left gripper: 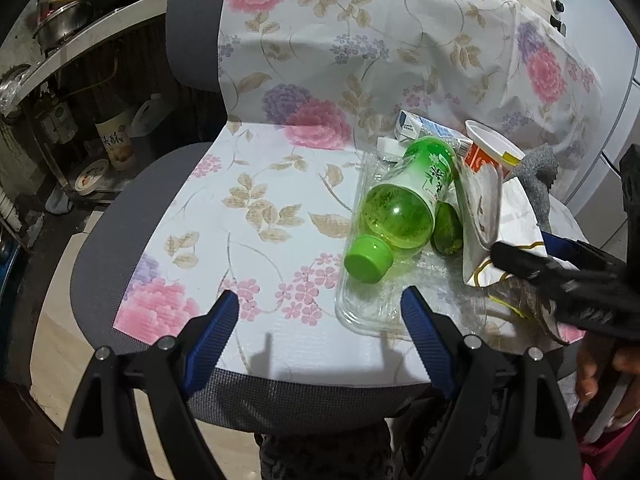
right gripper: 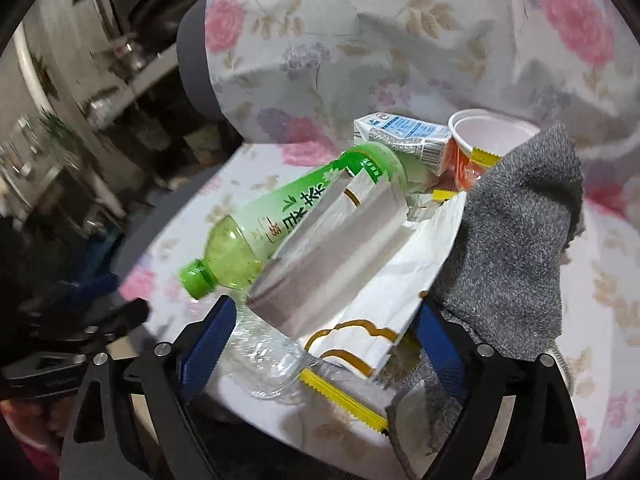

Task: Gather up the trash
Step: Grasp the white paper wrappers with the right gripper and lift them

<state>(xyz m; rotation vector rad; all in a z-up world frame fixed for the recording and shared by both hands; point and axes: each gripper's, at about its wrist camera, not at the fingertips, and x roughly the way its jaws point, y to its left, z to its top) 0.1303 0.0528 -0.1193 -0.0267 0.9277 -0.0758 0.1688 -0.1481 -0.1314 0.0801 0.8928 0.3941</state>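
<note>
Floral cloth (left gripper: 280,200) over the chair seat carries the uncollected trash pile, green bottle (left gripper: 400,200), white wrapper (right gripper: 384,292) and cup (right gripper: 492,136) included; left gripper (left gripper: 320,312) and right gripper (right gripper: 324,320) jaws both apart, nothing gripped.

green bottle (right gripper: 296,216) label with Chinese characters "茶", carton (right gripper: 404,136) print unreadable

The left gripper (left gripper: 320,312) hovers with its jaws spread wide. The right gripper (right gripper: 324,316) reaches in from the right, jaws also wide apart.
</note>
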